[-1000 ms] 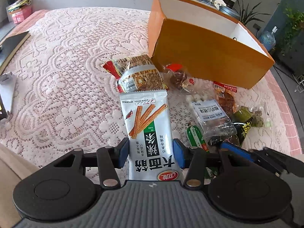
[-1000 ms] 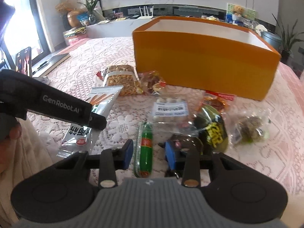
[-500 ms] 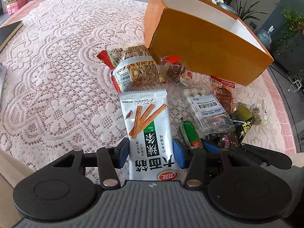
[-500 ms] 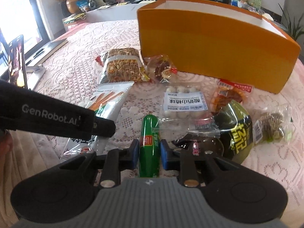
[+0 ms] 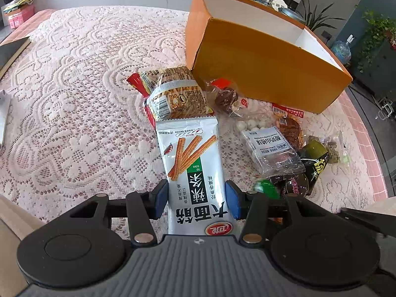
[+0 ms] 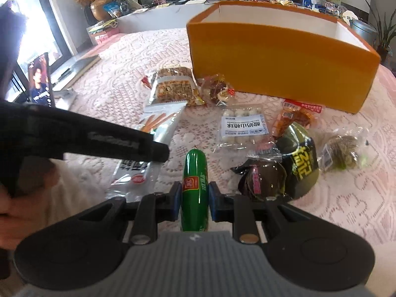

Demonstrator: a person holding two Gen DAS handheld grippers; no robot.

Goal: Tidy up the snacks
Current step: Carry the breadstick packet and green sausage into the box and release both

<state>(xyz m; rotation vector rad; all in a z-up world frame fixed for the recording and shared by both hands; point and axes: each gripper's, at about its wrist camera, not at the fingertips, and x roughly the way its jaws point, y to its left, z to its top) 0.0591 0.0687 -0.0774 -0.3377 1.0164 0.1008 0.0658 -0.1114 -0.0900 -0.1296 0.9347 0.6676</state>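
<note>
My left gripper [image 5: 196,199] is shut on a white packet of spicy sticks [image 5: 193,168], its pads pressing the packet's sides; the packet also shows in the right wrist view [image 6: 146,158]. My right gripper [image 6: 193,201] is shut on a green sausage [image 6: 194,183] and holds it lifted off the lace cloth. An open orange box [image 5: 259,57] with white inner walls stands behind the snacks, also in the right wrist view [image 6: 279,61].
Loose snacks lie before the box: a cracker pack [image 5: 173,94], a clear pack of white balls [image 6: 243,126], a dark green pouch [image 6: 300,160], a red packet [image 6: 297,116], a brown wrapped snack [image 6: 262,180]. A phone [image 6: 40,80] stands at the left.
My right gripper closed on the green sausage and raised it from the cloth. My left gripper stayed shut on the white packet and lifted back slightly.
</note>
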